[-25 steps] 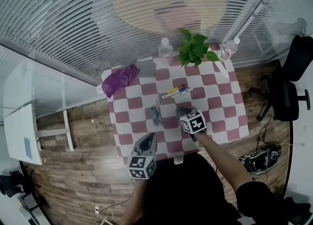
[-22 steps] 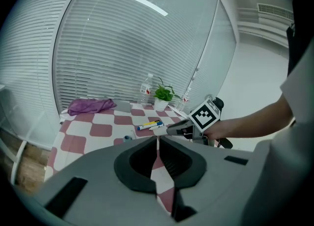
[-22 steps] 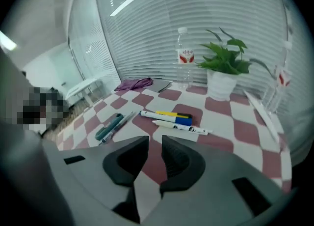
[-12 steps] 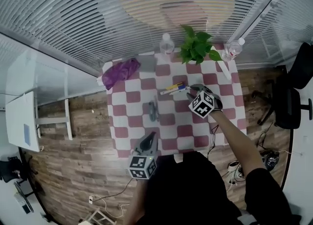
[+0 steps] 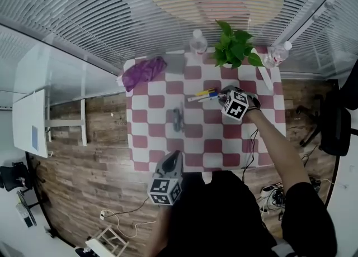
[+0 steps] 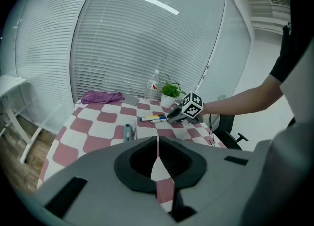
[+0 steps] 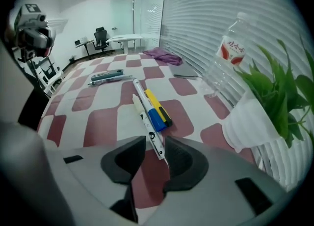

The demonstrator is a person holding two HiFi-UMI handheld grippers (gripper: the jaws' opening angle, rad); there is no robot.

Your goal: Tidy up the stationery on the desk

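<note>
At the far left of the checked table (image 5: 154, 138) a purple cloth (image 5: 143, 71) lies bunched at the back corner. The person's left arm is tucked in close to the body. It holds the left gripper (image 5: 175, 154) low over the near edge of the table, tilted down and aimed across the cloth. Its claw is pressed together with nothing in it (image 6: 157, 144). The cube on its back carries black-and-white square markers, no words.

Out in the middle lies a small grey-blue tool (image 5: 178, 119), by itself. Behind it, by the blinds, stands a clear water bottle (image 5: 197, 42). From the right gripper view its red label (image 7: 233, 48) bears white characters that I can't read.

The pens (image 5: 204, 95) lie in a bundle right of centre: a long white pen (image 7: 147, 117) with small black print too fine to read, and a blue-and-yellow marker (image 7: 157, 109) touching it.

The right arm is stretched well out over the table, forearm bare below a black sleeve. The right gripper (image 5: 225, 97) points steeply down at the pens' right end. Its claw has just been opening and stands wide (image 7: 156, 146). The near end of the white pen sits in the gap, with the pads not pressing on it.

A leafy plant (image 5: 235, 49) in a white pot stands behind that hand, and a second bottle (image 5: 278, 55) stands at the far right corner.
</note>
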